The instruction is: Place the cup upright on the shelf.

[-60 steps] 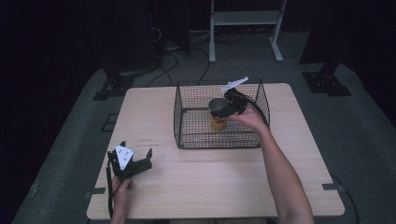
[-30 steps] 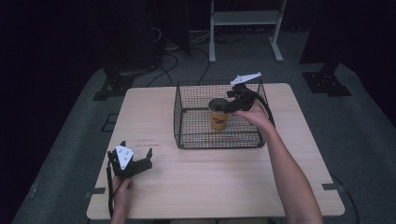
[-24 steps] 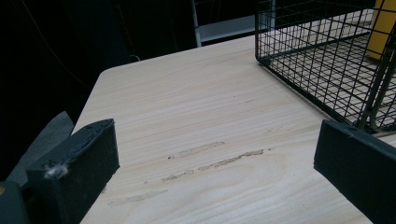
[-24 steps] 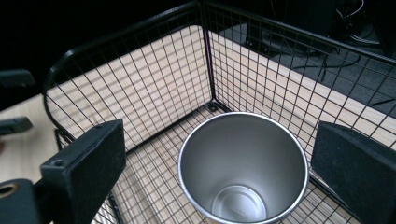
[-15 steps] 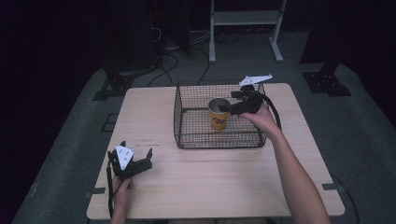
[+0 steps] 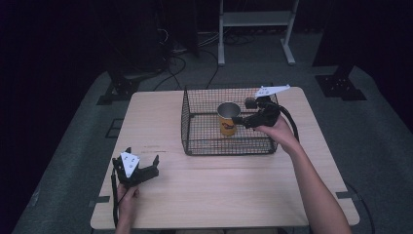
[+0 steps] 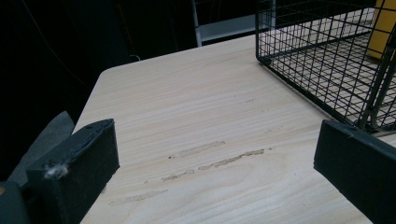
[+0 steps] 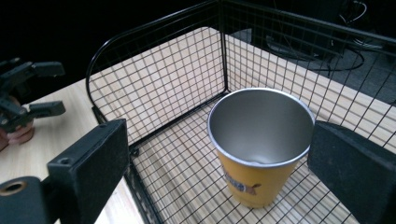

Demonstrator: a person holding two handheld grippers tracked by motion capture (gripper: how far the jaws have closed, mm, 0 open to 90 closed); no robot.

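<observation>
A yellow metal cup (image 6: 228, 118) stands upright inside a black wire basket (image 6: 195, 141) at the back of the table. My right gripper (image 6: 242, 120) hovers over the basket's right side, open, pointing left at the cup's rim. In the right gripper view the cup (image 8: 259, 144) sits ahead of the wide-apart jaws of that gripper (image 8: 219, 137), untouched by either, with the basket wall (image 8: 154, 84) behind. My left gripper (image 6: 142, 157) rests open on the table at the front left, holding nothing. In its own view, that gripper (image 7: 215, 154) faces bare wood and the basket's corner (image 7: 317, 51).
The wooden table (image 6: 219, 195) has free room in front of and left of the basket. The left gripper (image 8: 28, 93) appears far off in the right gripper view. A white metal stand (image 6: 253, 19) and cables lie on the dark floor beyond the table.
My right gripper has drawn back to the right, away from the cup, which stays standing in the basket. The left gripper has not moved.
</observation>
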